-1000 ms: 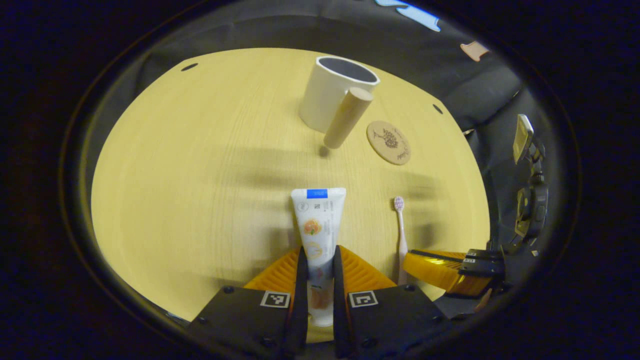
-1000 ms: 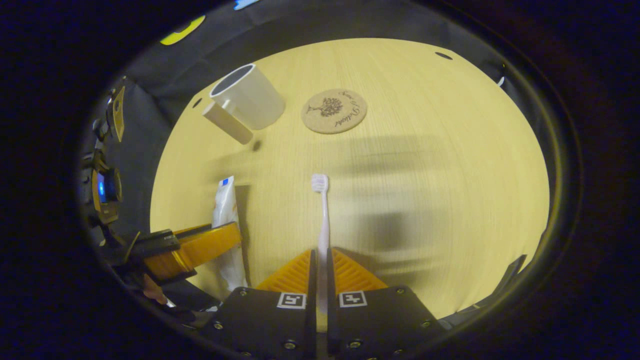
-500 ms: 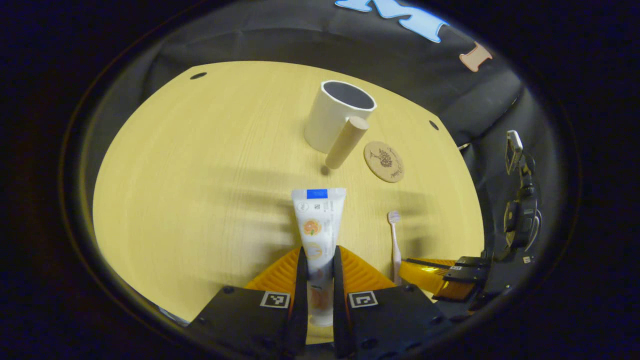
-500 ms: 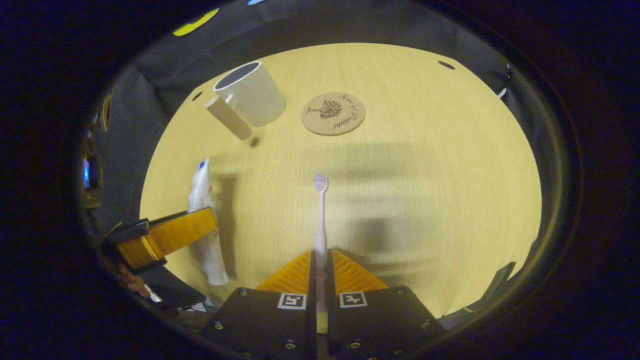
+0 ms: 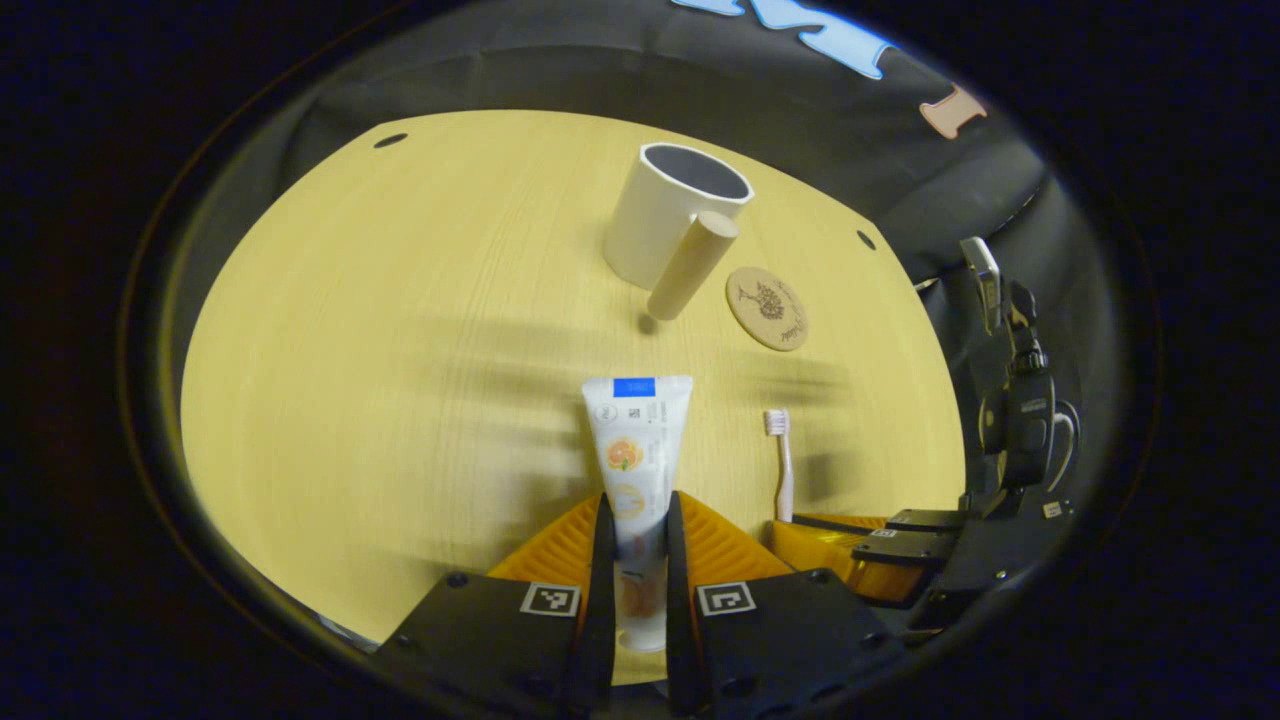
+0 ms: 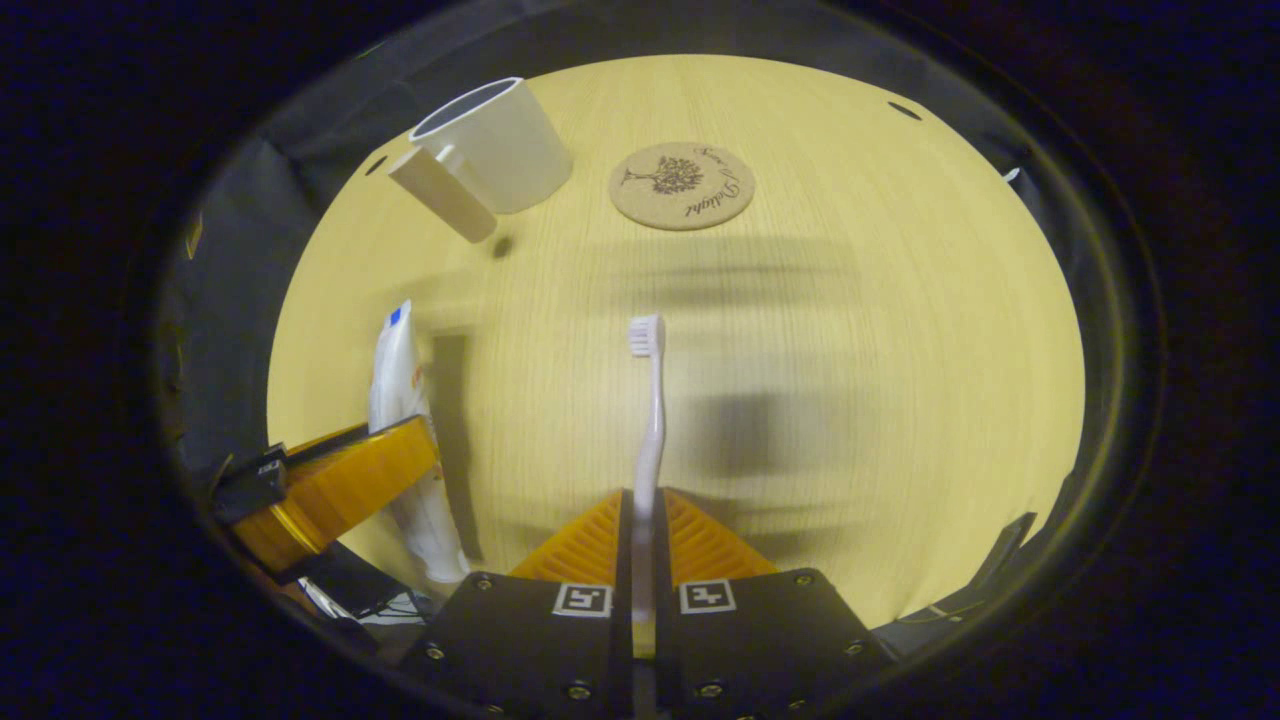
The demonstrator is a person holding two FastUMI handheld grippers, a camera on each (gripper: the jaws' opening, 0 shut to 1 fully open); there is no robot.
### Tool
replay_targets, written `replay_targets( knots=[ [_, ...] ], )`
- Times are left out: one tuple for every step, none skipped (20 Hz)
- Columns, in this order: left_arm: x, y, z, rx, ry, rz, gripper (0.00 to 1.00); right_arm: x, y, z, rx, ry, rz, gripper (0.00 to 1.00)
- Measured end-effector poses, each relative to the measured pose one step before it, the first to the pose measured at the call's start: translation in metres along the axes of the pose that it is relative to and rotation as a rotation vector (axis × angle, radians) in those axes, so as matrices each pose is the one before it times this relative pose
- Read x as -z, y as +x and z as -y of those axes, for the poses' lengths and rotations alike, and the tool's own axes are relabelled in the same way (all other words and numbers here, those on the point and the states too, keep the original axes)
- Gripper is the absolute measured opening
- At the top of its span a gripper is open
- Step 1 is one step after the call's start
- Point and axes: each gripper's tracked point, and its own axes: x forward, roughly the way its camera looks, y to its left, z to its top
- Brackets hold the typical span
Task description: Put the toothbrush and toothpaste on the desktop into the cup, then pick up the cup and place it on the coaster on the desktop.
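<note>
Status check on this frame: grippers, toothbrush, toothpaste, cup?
Left gripper shut on toothpaste. Right gripper shut on toothbrush. Cup upright, beside coaster. Path open.

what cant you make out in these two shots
- Inside of the cup: left gripper view, hidden by its wall and shadow.
- Toothpaste cap end: left gripper view, hidden between the fingers.
- Toothbrush handle end: right gripper view, hidden between the fingers.
- Writing on the coaster: too small.
</note>
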Motion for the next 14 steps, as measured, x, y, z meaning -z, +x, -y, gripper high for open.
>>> replay_targets(
  knots=[
    [0.00003,0.00341,-0.00018,0.00286,0.00314,-0.00221,0.27,0.00017,0.00069,-0.00053,0.00837,-0.00563,-0.00836,0.11],
    [0.00032,0.0022,-0.00066,0.00276,0.00004,-0.00307,0.27,-0.00129,-0.00008,-0.00027,0.00786,-0.00964,-0.00032,0.1],
    [-0.00012,0.00064,-0.00027,0.00509,-0.00032,-0.00439,0.28,0.00074,0.0005,-0.0003,0.01105,-0.01229,-0.00458,0.1],
    [0.00014,0.00026,-0.00086,0.00235,0.00023,-0.00392,0.28,-0.00595,-0.00004,-0.0017,0.0063,0.01376,0.02569,0.1],
    [-0.00013,0.00197,-0.00092,0.00125,0.00218,-0.00233,0.27,0.00497,-0.00159,-0.0005,0.0056,-0.02105,-0.01469,0.04],
    [-0.00129,0.0,-0.00014,0.00124,0.00271,0.00206,0.27,-0.00371,0.00133,-0.00013,0.00469,-0.01501,0.0204,0.04],
    [-0.00077,0.00142,-0.00195,-0.00007,0.0,0.00085,0.27,0.00034,0.0006,-0.00082,0.00599,-0.01339,0.0069,0.04],
    [-0.00063,-0.00003,-0.00159,0.00039,-0.00302,-0.00074,0.28,0.00013,0.0,-0.00035,0.00232,-0.01422,0.01154,0.03],
    [0.00076,0.00154,-0.00112,0.00004,-0.0057,-0.00122,0.27,-0.00072,-0.0004,-0.00076,-0.00072,-0.007,0.02175,0.03],
    [0.00014,0.00021,-0.00099,-0.00006,-0.00628,-0.00214,0.27,0.00084,-0.00209,-0.00053,-0.00393,-0.02124,0.00104,0.02],
    [0.00014,0.002,-0.00089,-0.00106,-0.00759,-0.00331,0.27,-0.00131,0.00066,-0.00161,-0.00555,-0.00064,0.02253,0.0],
    [0.0002,0.00076,-0.00033,0.00065,-0.00467,-0.00059,0.27,0.00187,-0.00018,-0.00097,-0.00892,-0.00961,-0.00567,0.02],
    [-0.00071,0.00067,0.00066,-0.00022,-0.00094,0.00173,0.27,0.00103,-0.00147,0.00061,-0.00412,0.00063,0.00209,0.02],
    [-0.00036,-0.00045,-0.00059,-0.00175,-0.00037,0.00315,0.28,0.00041,-0.00121,-0.00029,-0.01091,-0.00129,-0.00178,0.02]
  ],
)
